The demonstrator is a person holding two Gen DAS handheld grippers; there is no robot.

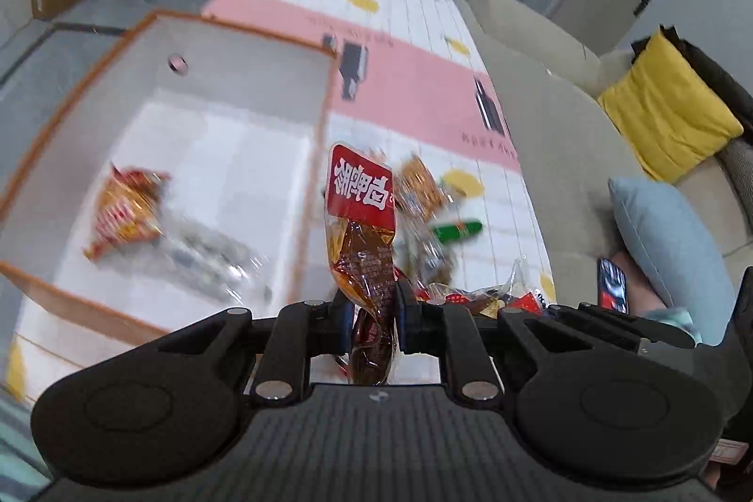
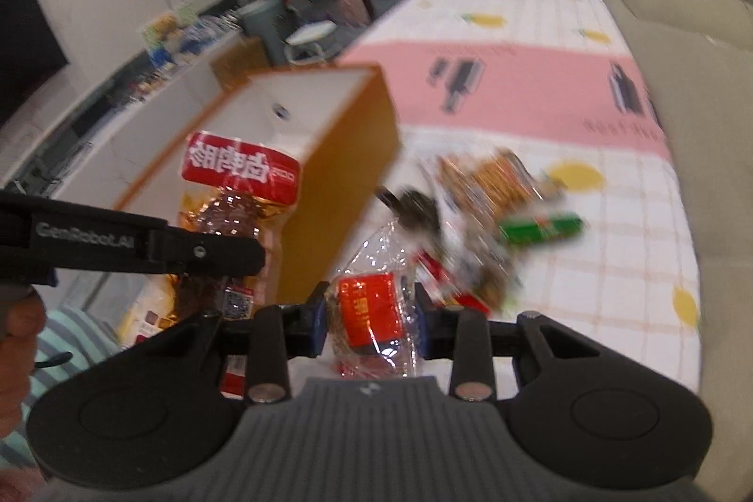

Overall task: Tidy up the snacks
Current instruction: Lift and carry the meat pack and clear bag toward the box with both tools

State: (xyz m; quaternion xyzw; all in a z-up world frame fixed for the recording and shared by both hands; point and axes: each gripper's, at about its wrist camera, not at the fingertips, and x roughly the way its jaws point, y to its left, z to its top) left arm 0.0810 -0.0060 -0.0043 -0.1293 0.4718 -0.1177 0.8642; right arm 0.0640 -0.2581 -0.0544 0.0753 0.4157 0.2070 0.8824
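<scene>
Because each packet is pinched low on its body, its printed top stands clear of the fingers: the left gripper [image 1: 372,304] clamps a red-topped brown snack packet [image 1: 362,238], the right gripper [image 2: 372,314] a clear packet with a red label [image 2: 372,309]. Both hang above the loose snack pile [image 2: 494,210] on the checked mat [image 2: 612,243], beside the orange-edged box [image 1: 324,116], probably bound for it, where two packets [image 1: 127,210] already lie near its left wall.
</scene>
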